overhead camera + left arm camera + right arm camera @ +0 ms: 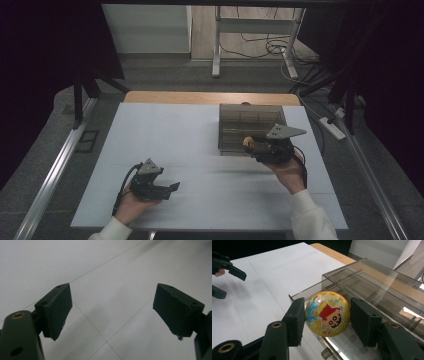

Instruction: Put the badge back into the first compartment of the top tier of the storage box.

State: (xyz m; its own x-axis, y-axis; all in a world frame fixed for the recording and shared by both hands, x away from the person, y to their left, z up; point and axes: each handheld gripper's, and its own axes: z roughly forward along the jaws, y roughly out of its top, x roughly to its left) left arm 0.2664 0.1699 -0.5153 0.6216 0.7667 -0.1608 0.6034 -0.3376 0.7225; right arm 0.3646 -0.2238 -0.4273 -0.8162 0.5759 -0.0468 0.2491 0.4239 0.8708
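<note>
Two tongs: left tongs [170, 188] rest on the white counter [200, 150] at about 7 o'clock, right tongs [248, 145] reach the box at about 3 o'clock.
Badge: a round gold cartoon badge [327, 313] sits gripped edge to edge between the right tongs' pads, face toward the camera, poised over the near wall of the box.
Right tongs: clenched on the badge, one pad at its 9 o'clock edge and the other at its 3 o'clock edge.
Left tongs: released, jaws wide apart with nothing but bare counter between them [112, 312].
Key relation: the box lies just ahead of the badge, at 12 o'clock from the right tongs; being round, the badge has no long axis to line up. The right hand is plainly the nearer one.
Container: a clear smoky plastic box [372, 280] divided into compartments; those visible look empty, though reflections blur the far ones.
Likely next move: lowering the badge into a near compartment, judging by its position over the rim.
</note>
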